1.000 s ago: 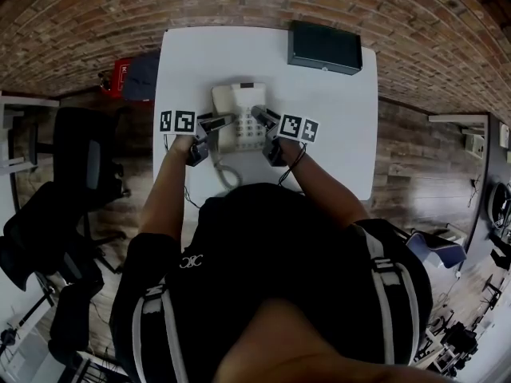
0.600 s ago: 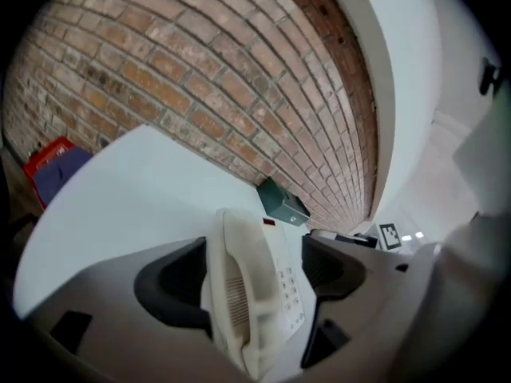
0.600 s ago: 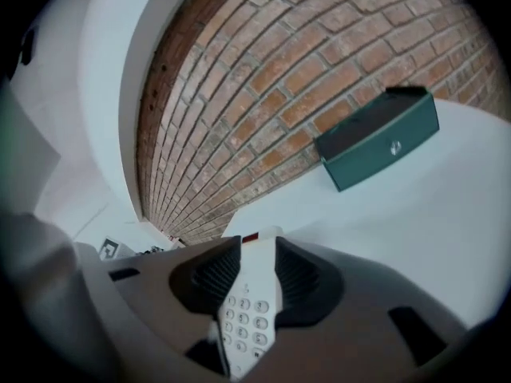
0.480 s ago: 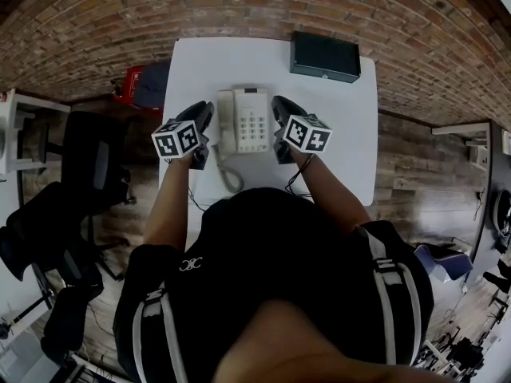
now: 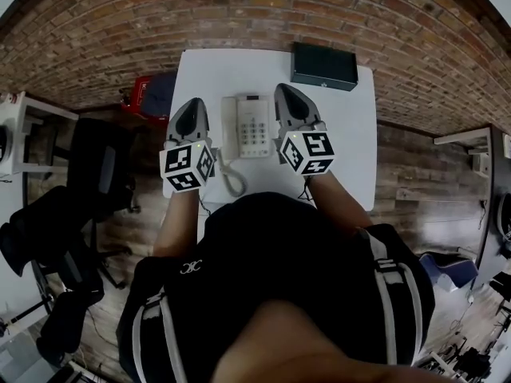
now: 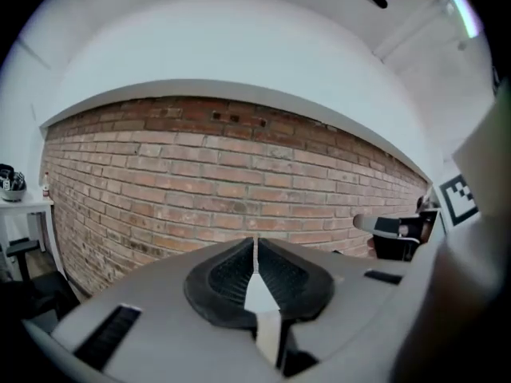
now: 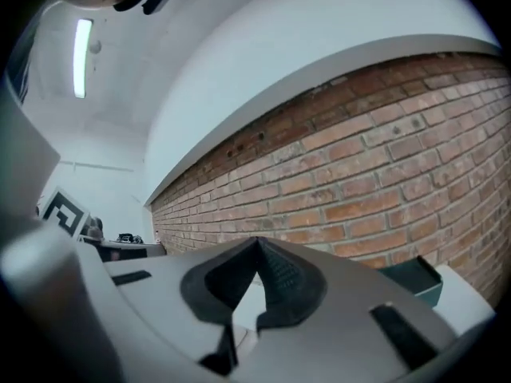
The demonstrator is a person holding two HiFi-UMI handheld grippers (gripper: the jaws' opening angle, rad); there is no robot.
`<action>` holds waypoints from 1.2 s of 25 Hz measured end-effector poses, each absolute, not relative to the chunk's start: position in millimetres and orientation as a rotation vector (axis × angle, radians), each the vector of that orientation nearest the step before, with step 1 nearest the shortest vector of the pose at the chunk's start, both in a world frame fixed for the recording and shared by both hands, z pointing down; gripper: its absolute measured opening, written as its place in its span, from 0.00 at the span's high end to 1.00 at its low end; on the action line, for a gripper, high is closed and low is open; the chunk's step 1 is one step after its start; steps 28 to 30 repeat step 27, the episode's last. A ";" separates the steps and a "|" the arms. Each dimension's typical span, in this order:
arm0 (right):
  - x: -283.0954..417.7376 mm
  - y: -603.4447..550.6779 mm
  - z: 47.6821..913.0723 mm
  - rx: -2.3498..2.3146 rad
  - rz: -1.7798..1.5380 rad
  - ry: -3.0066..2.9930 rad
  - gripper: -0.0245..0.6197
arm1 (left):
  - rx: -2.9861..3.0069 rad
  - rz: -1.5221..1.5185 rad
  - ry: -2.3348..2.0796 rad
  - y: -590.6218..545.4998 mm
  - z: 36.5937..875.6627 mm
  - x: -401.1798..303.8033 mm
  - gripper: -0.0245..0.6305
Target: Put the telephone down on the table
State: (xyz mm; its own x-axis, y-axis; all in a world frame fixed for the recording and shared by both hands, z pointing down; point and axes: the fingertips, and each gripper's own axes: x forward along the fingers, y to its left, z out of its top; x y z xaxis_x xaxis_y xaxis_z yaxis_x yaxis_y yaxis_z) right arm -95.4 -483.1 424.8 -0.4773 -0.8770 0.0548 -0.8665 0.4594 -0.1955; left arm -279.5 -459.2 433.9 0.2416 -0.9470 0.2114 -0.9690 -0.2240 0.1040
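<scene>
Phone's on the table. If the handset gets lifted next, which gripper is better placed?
Left, probably. The handset lies on the left side of the telephone, nearest the left gripper; the right gripper would have to cross the keypad. Both have just closed their fingers on nothing.

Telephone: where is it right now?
Head view: the telephone lies on the white table between the left gripper and right gripper, with a dark box beyond it at far right.

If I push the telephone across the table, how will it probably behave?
The telephone is low and wide and lies flat, so it would probably slide on the smooth table, not tip. Its handset only rests on top and may slip off. The coiled cord looks floppy and could drag.
</scene>
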 end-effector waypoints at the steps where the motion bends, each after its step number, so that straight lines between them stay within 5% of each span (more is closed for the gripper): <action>1: -94.1 -480.0 417.6 -1.582 -0.260 2.637 0.96 | 2.304 0.148 -1.824 -453.9 427.8 -278.7 0.93; 30: -71.7 -467.1 420.2 -1.721 -0.200 2.590 0.96 | 2.352 0.199 -1.806 -437.1 419.7 -251.8 0.93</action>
